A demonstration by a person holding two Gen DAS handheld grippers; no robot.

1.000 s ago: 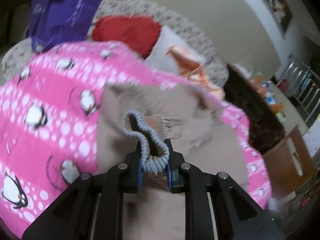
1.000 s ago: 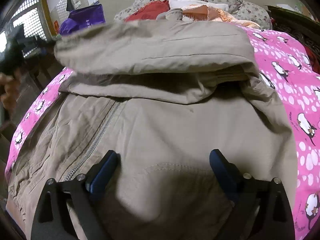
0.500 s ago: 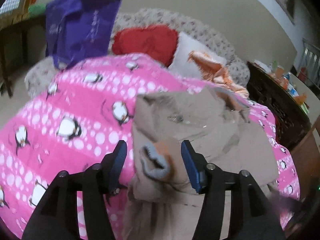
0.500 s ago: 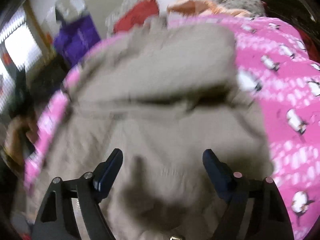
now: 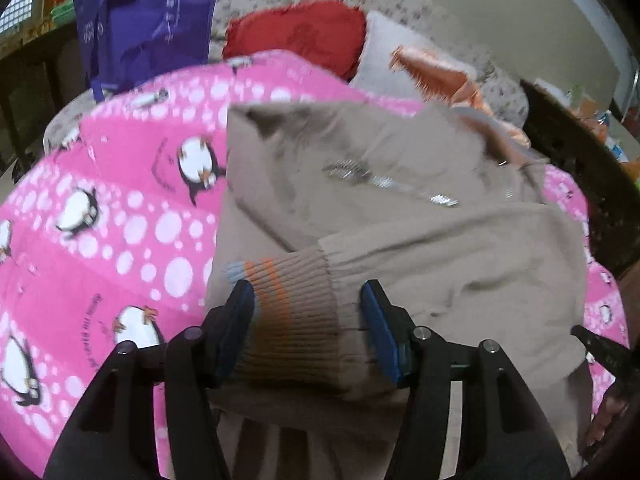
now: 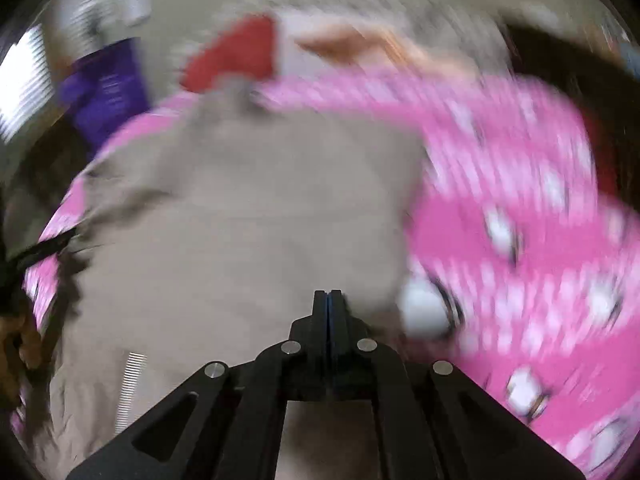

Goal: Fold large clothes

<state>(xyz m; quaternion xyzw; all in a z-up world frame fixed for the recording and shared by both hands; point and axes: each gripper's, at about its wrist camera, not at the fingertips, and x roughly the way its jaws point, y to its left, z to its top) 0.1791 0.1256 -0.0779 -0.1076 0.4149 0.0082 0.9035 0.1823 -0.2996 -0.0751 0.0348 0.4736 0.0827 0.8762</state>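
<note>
Between your left tool's (image 5: 306, 330) spread fingers lies the ribbed cuff (image 5: 294, 320) of the tan jacket (image 5: 400, 220); fingers wide apart, gripping nothing, cuff lying loose in the gap. The sleeve (image 5: 440, 264) runs from that cuff off to the tool's right, folded across the jacket body. The cuff's open end with grey and orange stripes points left. Ahead of the tool the zipper (image 5: 384, 178) runs roughly left-right across the bundle. The jacket sits on the pink penguin blanket (image 5: 120, 208), which shows to the tool's left and far right. Beyond: purple bag (image 5: 148, 20), red cushion (image 5: 296, 40).

Right wrist view is badly motion-blurred. Your right tool (image 6: 328, 300) has its fingers pressed together; whether any fabric is pinched there is unclear. Tan jacket (image 6: 248, 208) fills the area ahead and left of it, pink blanket (image 6: 520, 200) to its right. A short zipper strip (image 6: 130, 384) shows lower left. Jacket's near edge is hidden under both tools.
</note>
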